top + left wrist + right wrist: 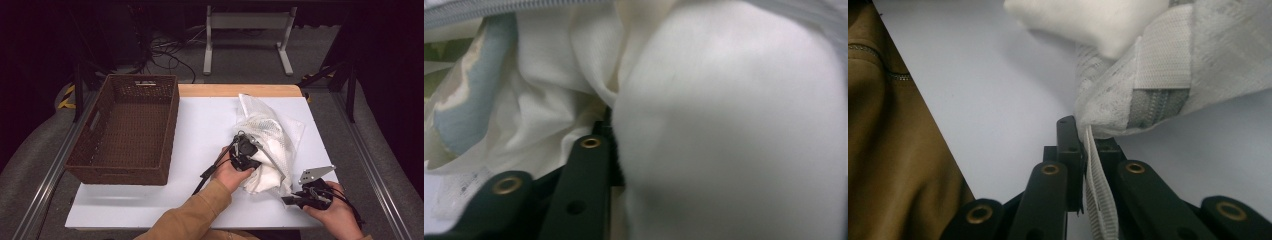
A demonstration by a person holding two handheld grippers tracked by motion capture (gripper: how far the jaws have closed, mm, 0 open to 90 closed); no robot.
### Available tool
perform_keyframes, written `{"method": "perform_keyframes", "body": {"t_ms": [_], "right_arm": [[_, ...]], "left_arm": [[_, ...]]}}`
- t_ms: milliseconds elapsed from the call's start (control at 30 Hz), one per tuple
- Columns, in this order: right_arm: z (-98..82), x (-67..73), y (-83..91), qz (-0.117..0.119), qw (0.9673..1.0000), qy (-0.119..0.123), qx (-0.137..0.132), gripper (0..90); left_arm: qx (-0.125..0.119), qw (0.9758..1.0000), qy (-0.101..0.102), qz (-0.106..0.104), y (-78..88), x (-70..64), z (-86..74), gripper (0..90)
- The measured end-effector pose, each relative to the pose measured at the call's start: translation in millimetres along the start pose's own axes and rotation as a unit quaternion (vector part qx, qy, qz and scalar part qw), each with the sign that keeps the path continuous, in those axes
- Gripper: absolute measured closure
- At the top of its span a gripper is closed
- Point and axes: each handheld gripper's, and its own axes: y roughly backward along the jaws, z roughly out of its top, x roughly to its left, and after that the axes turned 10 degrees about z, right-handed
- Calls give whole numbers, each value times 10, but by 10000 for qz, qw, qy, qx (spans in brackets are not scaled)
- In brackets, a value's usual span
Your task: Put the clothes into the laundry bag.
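Note:
A white mesh laundry bag (272, 127) lies on the right half of the white table top (205, 125), with a white cloth (262, 177) bulging out of its near end. My left gripper (245, 152) is pushed into the bag's mouth. In the left gripper view its jaws (611, 135) are closed into the white cloth (734, 125), and one jaw is hidden by it. My right gripper (286, 200) sits at the bag's near right corner. It (1085, 132) is shut on a woven edge strip of the mesh bag (1198, 60), just below the grey zipper (1150, 107).
An empty brown wicker basket (170, 125) stands on the left part of the table. A tan sleeve (888, 150) crosses the near edge. A pale blue patterned fabric (479, 85) lies inside the bag. Metal rails run along both sides of the table.

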Motion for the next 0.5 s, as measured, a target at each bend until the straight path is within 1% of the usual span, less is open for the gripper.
{"method": "perform_keyframes", "body": {"t_ms": [33,67,100,167,200,267,333,433,500], "right_arm": [[-9,-8,10,-5,10000,-10,-17,827],[-18,-14,22,-9,10000,-17,-22,803],[-23,-16,33,-34,10000,-33,-23,783],[-44,-21,79,-148,9998,-49,-80,732],[-55,-20,114,-254,9996,-68,-99,699],[-69,-19,167,-348,9992,-84,-155,660],[-78,-15,234,-446,9986,-133,-247,622],[-78,-4,348,-617,9971,-171,-399,583],[-70,11,411,-738,9961,-155,-465,557]], "left_arm": [[67,10000,-9,-35,27,-2,-13,603],[70,10000,-27,-65,43,-6,-23,569],[85,9999,-100,-92,75,-13,-36,541],[104,9996,-257,-78,163,-27,-52,490],[102,9995,-294,-61,204,-32,-59,450],[126,9993,-345,-79,275,-33,-73,405],[104,9991,-398,-95,357,-18,-97,383],[51,9991,-392,-144,477,25,-143,368],[-14,9991,-381,-175,565,61,-182,367]]}}
